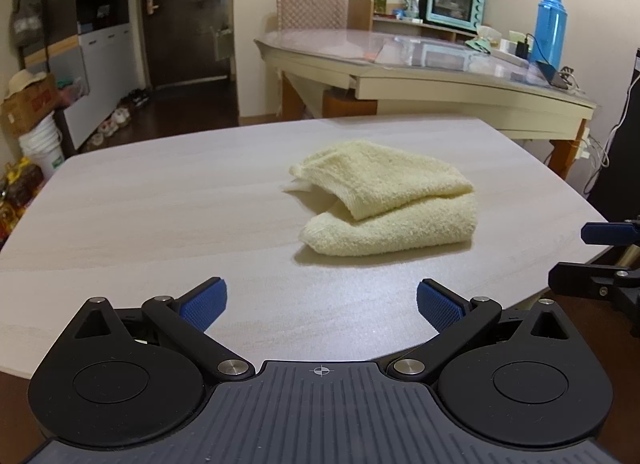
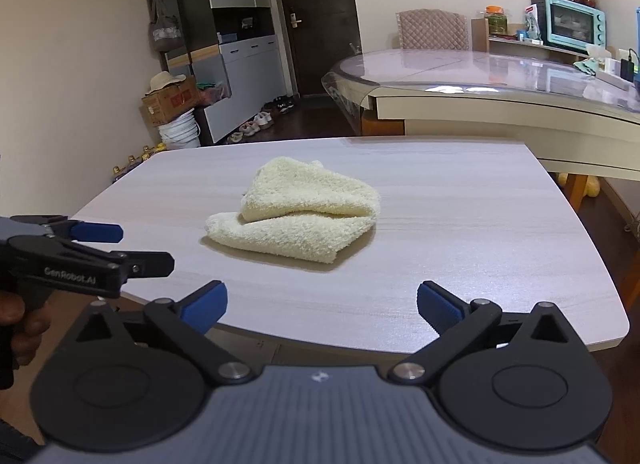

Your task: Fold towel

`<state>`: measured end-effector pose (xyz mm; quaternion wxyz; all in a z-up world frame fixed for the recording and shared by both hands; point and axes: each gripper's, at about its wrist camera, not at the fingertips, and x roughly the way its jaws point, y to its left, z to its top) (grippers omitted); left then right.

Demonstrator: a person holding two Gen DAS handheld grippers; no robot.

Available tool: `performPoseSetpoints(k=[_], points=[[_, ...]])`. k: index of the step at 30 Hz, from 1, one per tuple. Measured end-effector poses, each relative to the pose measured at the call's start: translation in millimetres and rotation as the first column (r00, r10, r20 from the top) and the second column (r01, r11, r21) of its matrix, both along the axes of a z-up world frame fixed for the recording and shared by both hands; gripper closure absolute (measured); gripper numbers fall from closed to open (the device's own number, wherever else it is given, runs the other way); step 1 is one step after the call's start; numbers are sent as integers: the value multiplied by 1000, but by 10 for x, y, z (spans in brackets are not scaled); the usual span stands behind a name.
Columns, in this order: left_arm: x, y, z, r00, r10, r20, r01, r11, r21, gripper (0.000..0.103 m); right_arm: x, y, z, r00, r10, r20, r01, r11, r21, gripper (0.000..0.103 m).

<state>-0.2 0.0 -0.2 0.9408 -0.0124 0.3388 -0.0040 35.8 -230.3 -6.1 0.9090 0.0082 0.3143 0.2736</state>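
Note:
A pale yellow towel [image 1: 388,200] [image 2: 296,216] lies loosely folded in a thick bundle near the middle of the light wood-grain table [image 1: 160,204] [image 2: 460,224]. My left gripper [image 1: 322,304] hovers over the near part of the table, short of the towel, open and holding nothing. My right gripper [image 2: 322,304] stands open at the table's near edge, also short of the towel and holding nothing. In the right wrist view the left gripper [image 2: 140,248] shows at the left with a hand [image 2: 24,328] on its grip. The right gripper [image 1: 576,256] shows at the right edge of the left wrist view.
Beyond the work table stands a cream table with a glass top [image 1: 420,60] [image 2: 500,84] bearing a teal toaster oven [image 1: 452,4], a blue flask [image 1: 552,28] and small clutter. A cardboard box [image 2: 170,102], white buckets [image 2: 180,132] and shoes [image 2: 256,124] sit on the dark floor at the left.

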Motion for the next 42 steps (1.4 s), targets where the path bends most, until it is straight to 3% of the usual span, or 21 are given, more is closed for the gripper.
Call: performPoseSetpoints(k=[11, 42], points=[[-91, -1, -99, 1000, 14, 9, -14, 1000, 5, 0, 15, 75, -38, 1000, -12, 0, 12, 999, -47, 1], [-91, 10, -177, 1000, 19, -23, -19, 1000, -9, 0, -6, 101, -32, 1000, 6, -15, -7, 999, -44, 1]])
